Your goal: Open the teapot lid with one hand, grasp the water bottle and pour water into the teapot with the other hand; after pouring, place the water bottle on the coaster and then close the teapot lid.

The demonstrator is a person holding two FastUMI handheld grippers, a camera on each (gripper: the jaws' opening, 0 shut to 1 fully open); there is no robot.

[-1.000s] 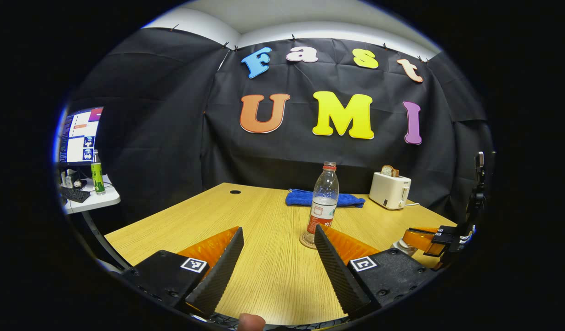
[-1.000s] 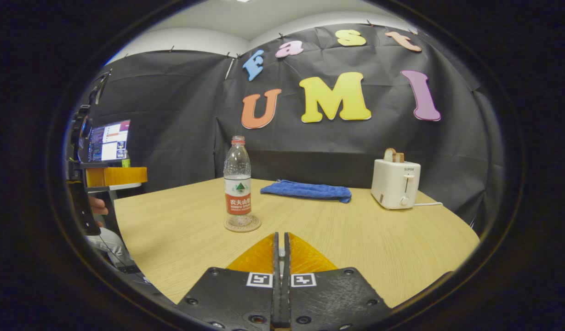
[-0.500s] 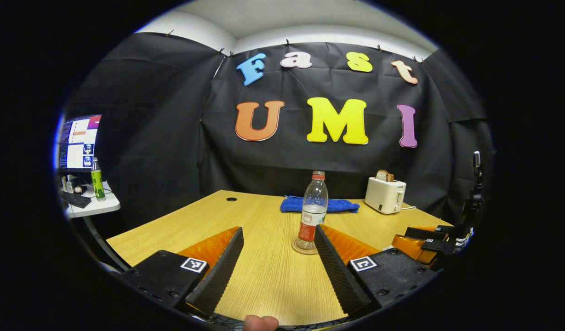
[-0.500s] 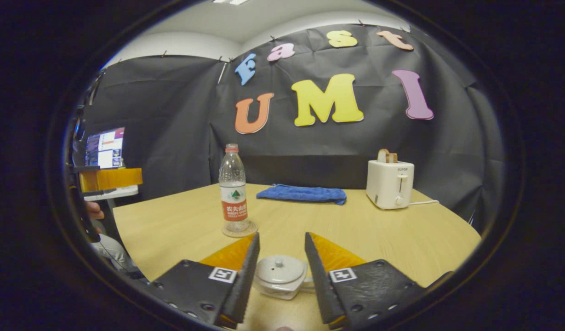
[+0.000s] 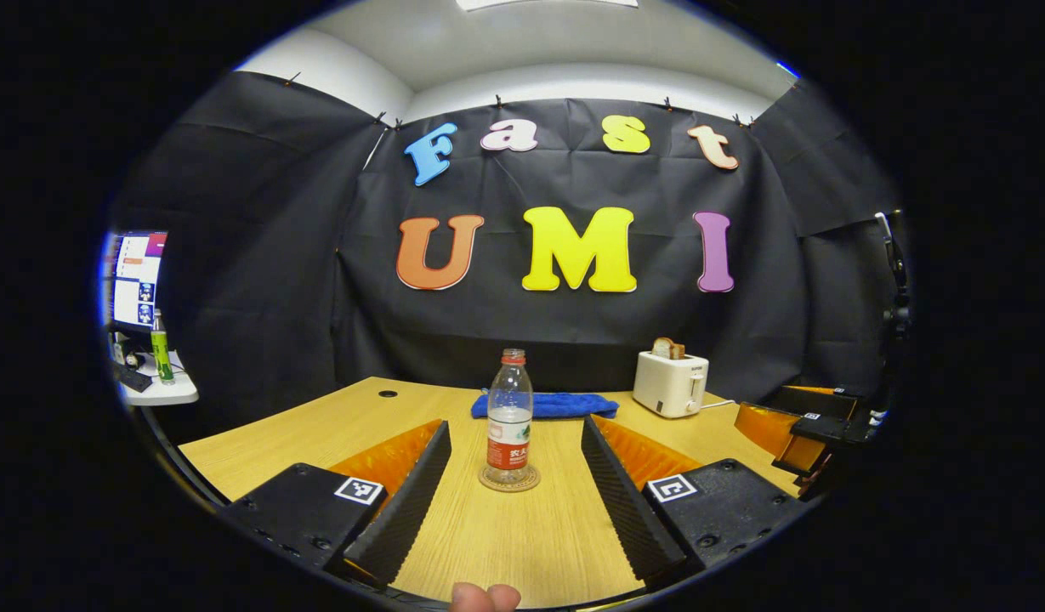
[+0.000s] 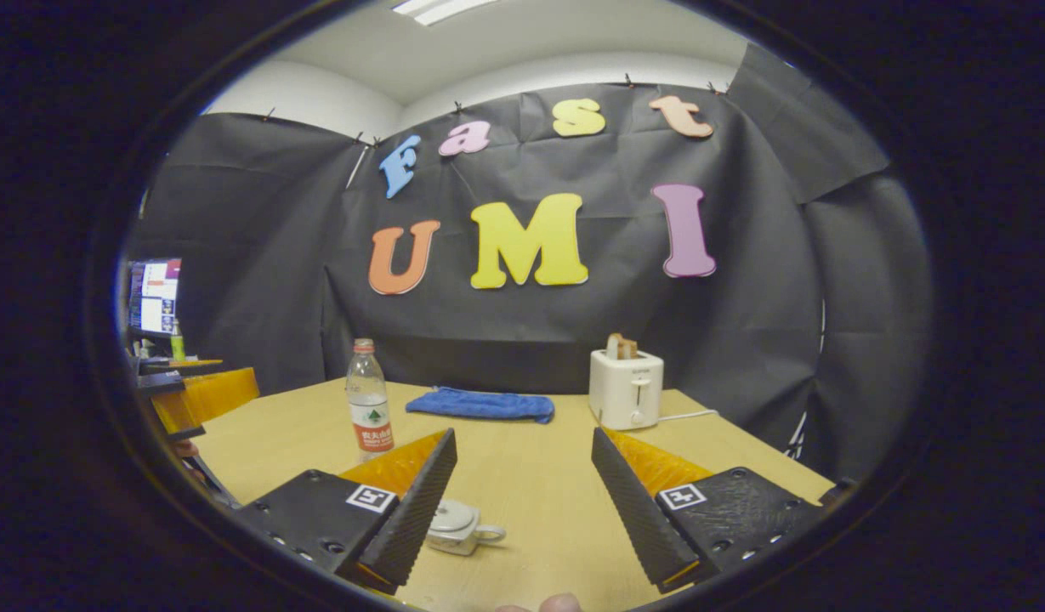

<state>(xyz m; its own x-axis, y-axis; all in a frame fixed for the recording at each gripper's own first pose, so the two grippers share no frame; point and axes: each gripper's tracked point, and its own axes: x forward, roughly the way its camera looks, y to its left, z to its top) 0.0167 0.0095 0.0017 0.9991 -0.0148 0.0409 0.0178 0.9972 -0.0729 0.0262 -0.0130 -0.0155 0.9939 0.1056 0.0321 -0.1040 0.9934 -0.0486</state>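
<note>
Task judged finished: bottle [image 5: 508, 421] upright on coaster [image 5: 509, 479] mid-tabletop, teapot [image 6: 456, 526] lidded near front edge. Left gripper [image 5: 515, 463] wide open, empty; right gripper [image 6: 524, 472] likewise. Nothing further called for beyond withdrawing clear of both

a clear water bottle [image 5: 509, 414] with a red cap stands upright on a round coaster [image 5: 509, 480]; the white teapot [image 6: 456, 526] sits lidded nearby.
</note>
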